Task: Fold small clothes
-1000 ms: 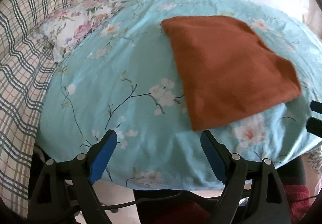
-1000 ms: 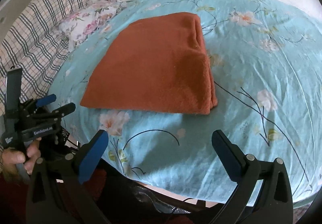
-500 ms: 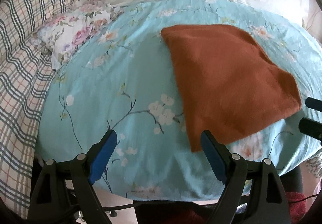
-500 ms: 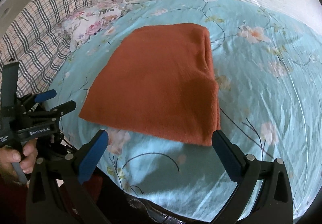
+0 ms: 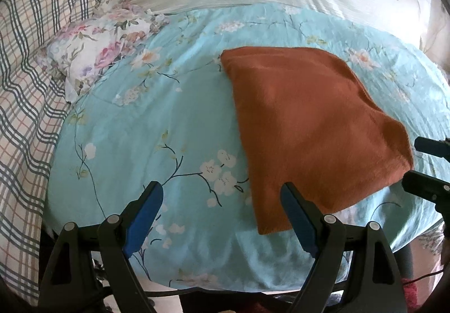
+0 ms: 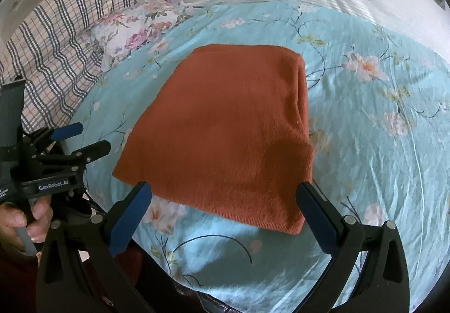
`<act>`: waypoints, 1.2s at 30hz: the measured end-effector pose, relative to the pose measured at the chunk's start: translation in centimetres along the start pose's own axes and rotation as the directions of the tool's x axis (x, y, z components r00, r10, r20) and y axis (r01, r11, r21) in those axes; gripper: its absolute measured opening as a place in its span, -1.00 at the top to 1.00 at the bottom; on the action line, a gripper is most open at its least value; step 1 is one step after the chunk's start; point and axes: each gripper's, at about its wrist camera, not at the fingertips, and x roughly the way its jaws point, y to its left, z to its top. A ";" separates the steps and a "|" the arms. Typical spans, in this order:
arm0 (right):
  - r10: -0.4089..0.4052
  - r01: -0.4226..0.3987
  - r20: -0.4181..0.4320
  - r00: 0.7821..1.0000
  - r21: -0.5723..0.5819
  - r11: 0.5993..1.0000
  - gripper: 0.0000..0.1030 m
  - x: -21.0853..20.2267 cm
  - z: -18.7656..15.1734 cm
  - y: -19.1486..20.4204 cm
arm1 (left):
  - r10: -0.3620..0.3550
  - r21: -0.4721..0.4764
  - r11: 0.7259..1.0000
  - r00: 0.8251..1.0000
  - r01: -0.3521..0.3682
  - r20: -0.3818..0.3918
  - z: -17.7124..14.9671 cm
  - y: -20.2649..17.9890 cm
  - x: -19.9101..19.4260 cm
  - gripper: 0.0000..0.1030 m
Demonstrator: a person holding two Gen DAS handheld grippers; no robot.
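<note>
While angled downward, both grippers gape, left gripper (image 5: 222, 211), right gripper (image 6: 225, 210).

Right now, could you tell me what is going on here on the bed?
A person holds a two-finger gripper in each hand above a folded rust-orange knitted garment lying flat on a light blue floral bedspread. The left gripper and the right gripper both stand open and empty, near the garment's front edge without touching it. The fold looks done.
</note>
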 end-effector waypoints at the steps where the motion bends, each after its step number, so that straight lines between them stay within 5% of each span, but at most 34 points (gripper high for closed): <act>1: 0.000 0.000 0.000 1.000 -0.002 1.000 -0.99 -0.1 0.0 0.0 | -0.003 -0.002 1.000 1.000 0.003 0.001 0.0 0.0 -0.1 -0.67; 36: 0.004 -0.004 -0.004 1.000 0.007 1.000 -0.99 -1.1 -1.1 0.1 | -0.024 0.036 0.999 0.999 0.022 0.048 -1.4 -1.7 -2.2 -0.68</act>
